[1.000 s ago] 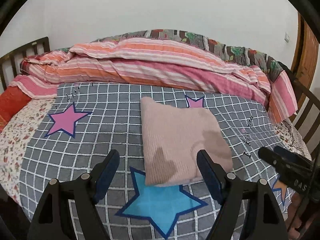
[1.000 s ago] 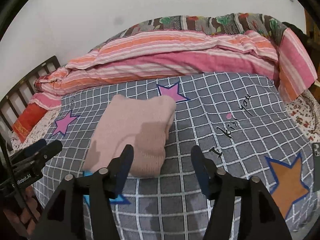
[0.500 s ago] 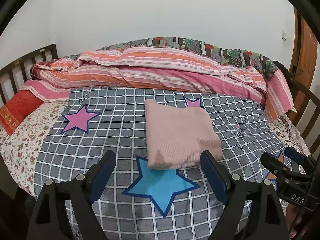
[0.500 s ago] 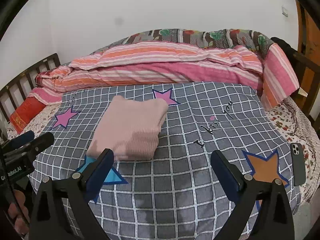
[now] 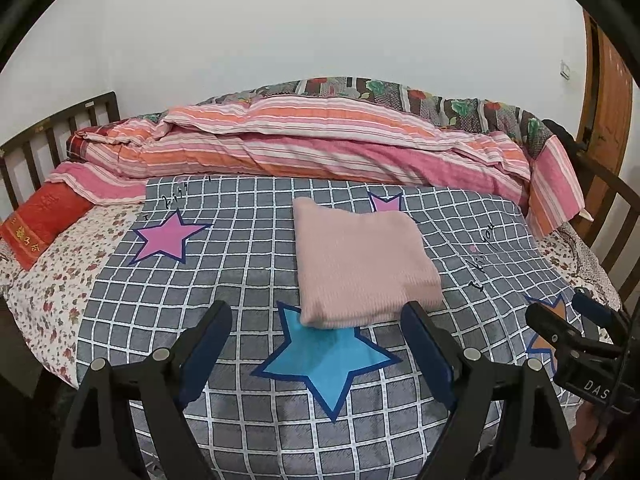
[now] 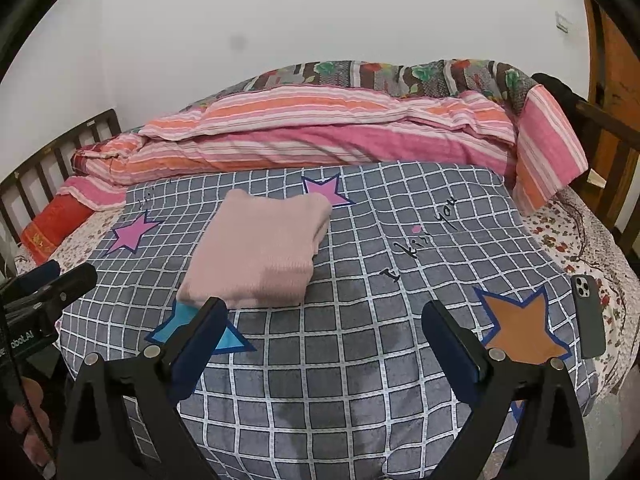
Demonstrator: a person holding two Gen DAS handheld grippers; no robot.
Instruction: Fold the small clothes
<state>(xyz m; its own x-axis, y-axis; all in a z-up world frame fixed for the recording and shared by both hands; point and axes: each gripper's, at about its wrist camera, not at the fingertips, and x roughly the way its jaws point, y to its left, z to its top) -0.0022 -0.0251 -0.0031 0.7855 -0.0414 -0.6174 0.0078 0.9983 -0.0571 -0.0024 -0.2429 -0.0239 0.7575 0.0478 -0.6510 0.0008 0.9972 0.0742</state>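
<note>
**Fold looks done, both grippers hanging clear**

The pink garment (image 5: 362,260) is lying as a neat folded rectangle on the grid blanket (image 5: 240,240), near the middle of the bed, its near edge overlapping the top point of the blue star (image 5: 326,364). The left gripper (image 5: 316,344) is hovering short of that near edge with jaws standing wide apart and nothing between them; not touching the cloth. The right gripper (image 6: 324,344) is sitting off to the garment's right over bare blanket, jaws also spread wide and empty.

Step in hand, as I read it: the release after the last fold. The piece is looking compact, edges roughly squared, no sleeve or loose flap showing (the far side is partly hidden, so cannot fully confirm).

Next move is likely either setting this piece aside or fetching another garment. No other small clothes are showing in either view, only the striped quilt (image 5: 304,148) along the wall and a phone (image 6: 587,316) at the bed's right edge. If the stack needs shifting, both grippers should be pinching opposite edges so the layers are not sliding open.
</note>
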